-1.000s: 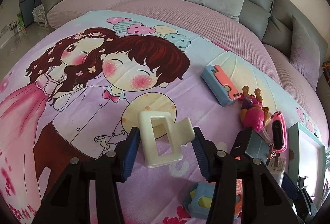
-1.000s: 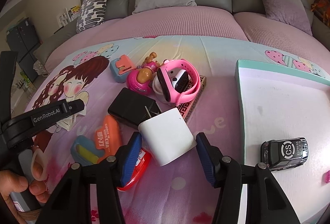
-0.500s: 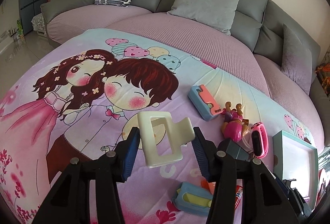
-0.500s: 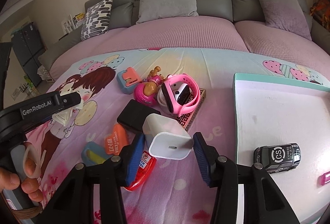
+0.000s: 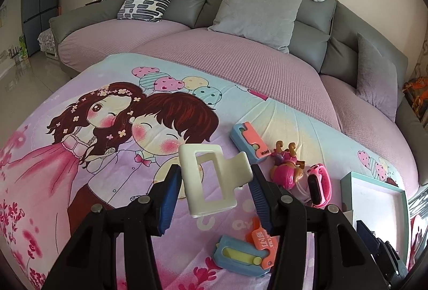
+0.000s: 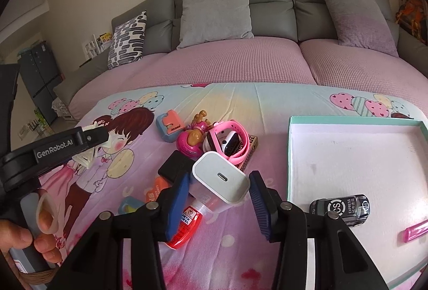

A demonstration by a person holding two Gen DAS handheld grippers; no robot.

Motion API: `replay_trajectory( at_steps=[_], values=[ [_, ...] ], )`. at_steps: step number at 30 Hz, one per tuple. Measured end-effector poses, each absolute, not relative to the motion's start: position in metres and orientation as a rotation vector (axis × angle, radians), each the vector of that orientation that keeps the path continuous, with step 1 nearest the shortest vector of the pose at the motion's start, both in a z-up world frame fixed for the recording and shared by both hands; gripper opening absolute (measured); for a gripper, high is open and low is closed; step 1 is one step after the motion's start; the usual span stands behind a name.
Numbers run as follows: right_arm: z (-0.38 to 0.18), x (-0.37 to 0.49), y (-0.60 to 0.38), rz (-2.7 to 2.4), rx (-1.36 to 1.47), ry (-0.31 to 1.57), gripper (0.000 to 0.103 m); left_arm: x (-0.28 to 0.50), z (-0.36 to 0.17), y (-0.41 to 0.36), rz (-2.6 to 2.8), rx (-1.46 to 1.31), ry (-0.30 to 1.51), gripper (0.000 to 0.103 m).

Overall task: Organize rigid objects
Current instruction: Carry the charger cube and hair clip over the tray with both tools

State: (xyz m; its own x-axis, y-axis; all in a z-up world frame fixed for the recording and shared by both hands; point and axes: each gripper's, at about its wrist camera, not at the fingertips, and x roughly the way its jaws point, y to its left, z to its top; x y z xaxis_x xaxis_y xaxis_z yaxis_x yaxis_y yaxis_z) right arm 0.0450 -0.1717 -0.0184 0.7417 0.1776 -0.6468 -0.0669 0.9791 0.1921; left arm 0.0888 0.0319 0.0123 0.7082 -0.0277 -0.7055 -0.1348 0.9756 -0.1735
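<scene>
White charger (image 6: pixel 220 177) sits clamped in the right gripper (image 6: pixel 218 199) and a cream hair clip (image 5: pixel 211 180) in the left gripper (image 5: pixel 214 196), both lifted, likely bound for the tray (image 6: pixel 290 156) at three o'clock.

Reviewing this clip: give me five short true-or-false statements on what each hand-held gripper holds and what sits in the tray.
1. The left hand-held gripper holds a cream hair claw clip. True.
2. The right hand-held gripper holds the pink watch. False: it holds a white charger.
3. A toy car lies in the teal tray. True.
4. The tray holds the red tube. False: the tube lies on the blanket.
5. The charger rests on the blanket. False: it is lifted.
</scene>
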Motion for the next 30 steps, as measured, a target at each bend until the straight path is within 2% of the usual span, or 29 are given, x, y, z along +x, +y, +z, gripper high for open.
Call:
replay_trajectory(
  at_steps=[12,30],
  values=[
    [-0.01,0.036,-0.203,0.075,0.211,0.695,0.049,0.081,0.032,0.002,0.009,-0.165,0.752,0.053],
    [-0.013,0.002,-0.328,-0.247,0.294,0.678,0.049,0.07,0.029,-0.126,-0.233,0.017,0.747,0.053]
  ],
)
